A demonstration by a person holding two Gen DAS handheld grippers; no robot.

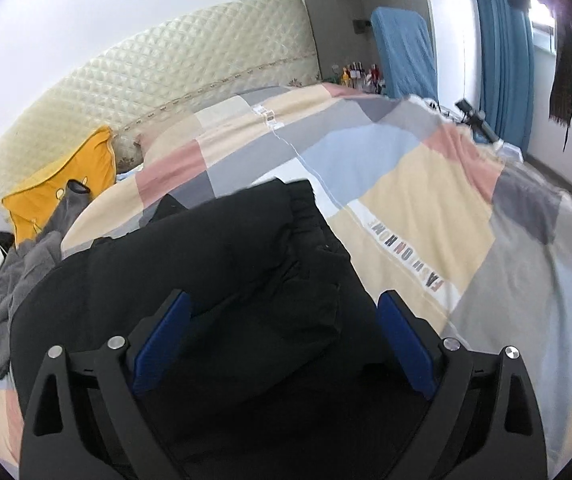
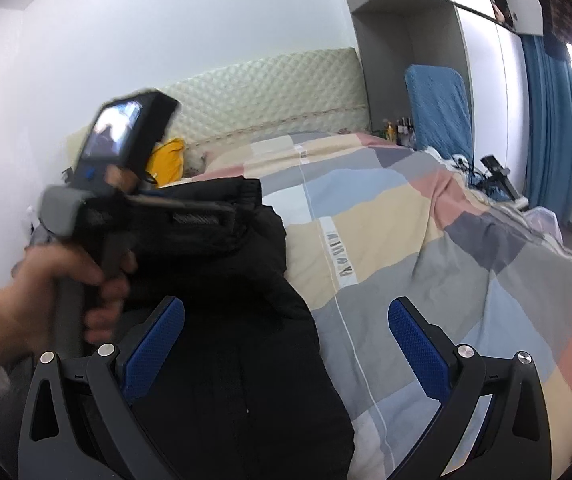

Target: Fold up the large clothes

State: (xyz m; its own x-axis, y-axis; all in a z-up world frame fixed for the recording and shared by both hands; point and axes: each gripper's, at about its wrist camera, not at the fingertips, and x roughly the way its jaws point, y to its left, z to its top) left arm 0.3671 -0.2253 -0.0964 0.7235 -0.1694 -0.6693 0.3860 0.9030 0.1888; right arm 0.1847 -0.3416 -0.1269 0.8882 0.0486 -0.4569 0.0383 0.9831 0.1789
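Note:
A large black padded jacket (image 1: 213,264) lies on the patchwork quilt (image 1: 426,208) of a bed, bunched and partly folded, with a ribbed hem at its far end. My left gripper (image 1: 286,304) is open just above the jacket, its blue pads either side of the black fabric, holding nothing. My right gripper (image 2: 286,312) is open and empty, over the jacket's right edge (image 2: 245,340) and the quilt (image 2: 426,260). In the right wrist view the left gripper's body (image 2: 125,184), blurred, is held by a hand above the jacket at the left.
A grey garment (image 1: 13,280) and a yellow pillow (image 1: 65,184) lie at the bed's left by the quilted headboard (image 1: 189,68). Bottles (image 1: 358,74) and a blue covered chair (image 1: 404,52) stand beyond the bed. Blue curtains (image 2: 546,120) hang at the right.

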